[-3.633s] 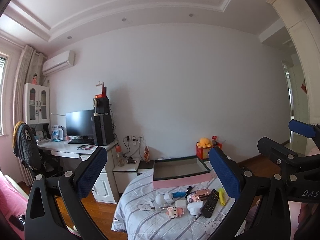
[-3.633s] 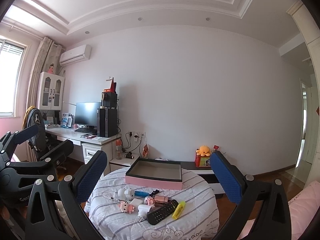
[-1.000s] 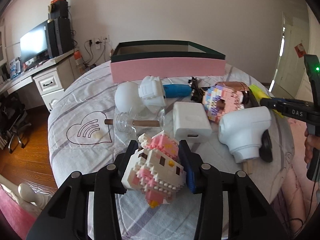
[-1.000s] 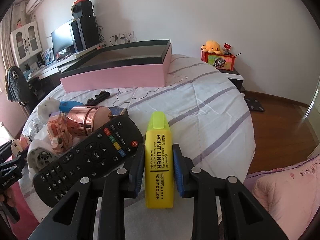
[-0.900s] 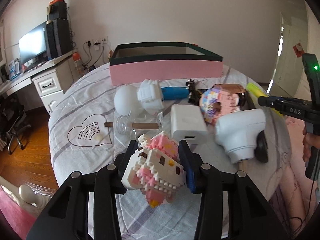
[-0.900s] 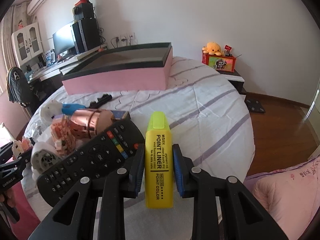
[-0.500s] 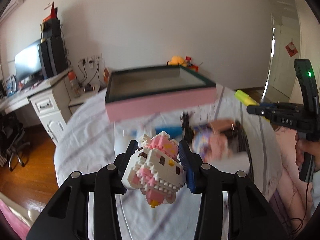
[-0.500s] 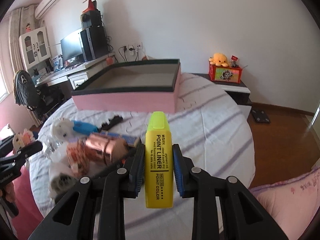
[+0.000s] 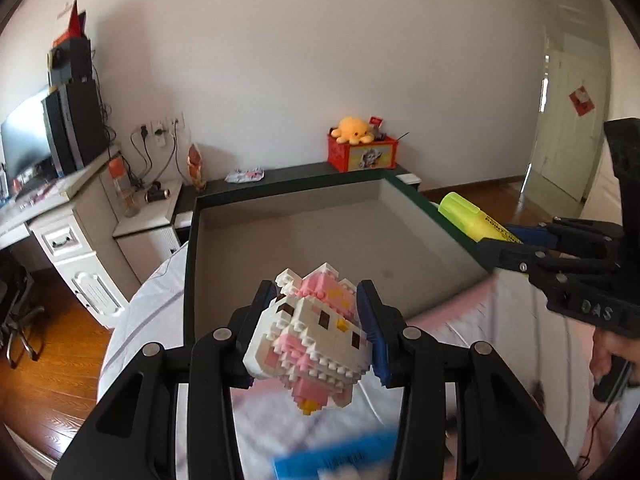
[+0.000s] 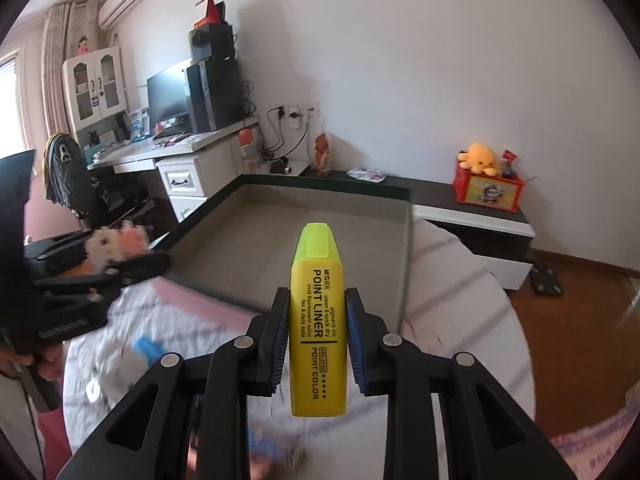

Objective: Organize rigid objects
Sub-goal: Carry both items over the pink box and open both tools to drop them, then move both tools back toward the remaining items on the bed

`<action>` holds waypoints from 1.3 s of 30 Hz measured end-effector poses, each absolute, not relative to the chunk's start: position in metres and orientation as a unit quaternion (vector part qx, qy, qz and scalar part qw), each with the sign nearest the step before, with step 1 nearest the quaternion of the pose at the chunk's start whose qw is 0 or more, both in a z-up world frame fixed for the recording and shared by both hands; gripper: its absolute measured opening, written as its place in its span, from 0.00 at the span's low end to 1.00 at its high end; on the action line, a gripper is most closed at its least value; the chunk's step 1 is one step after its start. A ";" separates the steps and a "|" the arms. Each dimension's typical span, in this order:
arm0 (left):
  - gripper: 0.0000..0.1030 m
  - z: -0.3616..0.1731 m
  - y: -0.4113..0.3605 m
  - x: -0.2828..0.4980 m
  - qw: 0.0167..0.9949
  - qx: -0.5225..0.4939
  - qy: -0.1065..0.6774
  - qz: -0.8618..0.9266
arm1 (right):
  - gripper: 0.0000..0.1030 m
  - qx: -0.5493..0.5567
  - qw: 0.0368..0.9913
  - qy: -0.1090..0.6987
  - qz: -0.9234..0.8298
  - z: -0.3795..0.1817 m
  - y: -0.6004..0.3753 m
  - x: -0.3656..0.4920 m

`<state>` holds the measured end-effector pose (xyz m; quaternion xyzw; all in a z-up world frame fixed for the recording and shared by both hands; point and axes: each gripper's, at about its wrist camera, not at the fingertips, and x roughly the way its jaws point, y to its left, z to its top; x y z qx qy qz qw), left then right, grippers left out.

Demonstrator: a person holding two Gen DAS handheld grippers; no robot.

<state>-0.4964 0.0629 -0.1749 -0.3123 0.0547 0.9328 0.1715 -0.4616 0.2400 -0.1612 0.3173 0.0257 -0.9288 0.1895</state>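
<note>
My left gripper (image 9: 318, 330) is shut on a pink and white brick-built cat figure (image 9: 310, 336), held in the air at the near edge of the pink box (image 9: 332, 240), whose dark-rimmed grey inside is bare. My right gripper (image 10: 317, 328) is shut on a yellow highlighter (image 10: 317, 320), cap forward, over the box's (image 10: 280, 248) near right part. From the left wrist view the right gripper (image 9: 516, 240) and the highlighter (image 9: 470, 216) reach over the box's right rim. In the right wrist view the left gripper (image 10: 132, 256) with the figure (image 10: 116, 244) hangs at the box's left rim.
The box rests on a round table with a striped white cloth (image 10: 452, 276). Blurred items lie on the cloth below the grippers, among them a blue one (image 9: 340, 456). Behind stand a white desk (image 10: 188, 160) with a monitor, a low dark shelf (image 10: 472, 200) and a red box with an orange plush (image 9: 360, 144).
Both grippers have risen from the cluttered cloth and moved forward to the box, each still holding its object. The remote, charger and other items have dropped out of view.
</note>
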 end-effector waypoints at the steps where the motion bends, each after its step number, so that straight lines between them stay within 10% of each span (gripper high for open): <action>1: 0.41 -0.178 0.063 -0.507 0.166 -0.323 0.052 0.930 | 0.26 0.324 0.191 0.029 -0.926 -0.164 0.235 -0.475; 16: 0.43 -0.215 0.068 -0.570 0.133 -0.387 0.073 0.909 | 0.26 0.411 0.201 0.051 -0.888 -0.221 0.204 -0.554; 29: 0.95 -0.195 0.037 -0.532 0.091 -0.346 0.056 0.932 | 0.28 0.414 0.193 0.040 -0.889 -0.221 0.211 -0.549; 39: 1.00 -0.143 0.008 -0.435 0.045 -0.253 0.045 0.965 | 0.78 0.327 0.168 0.025 -0.930 -0.161 0.231 -0.477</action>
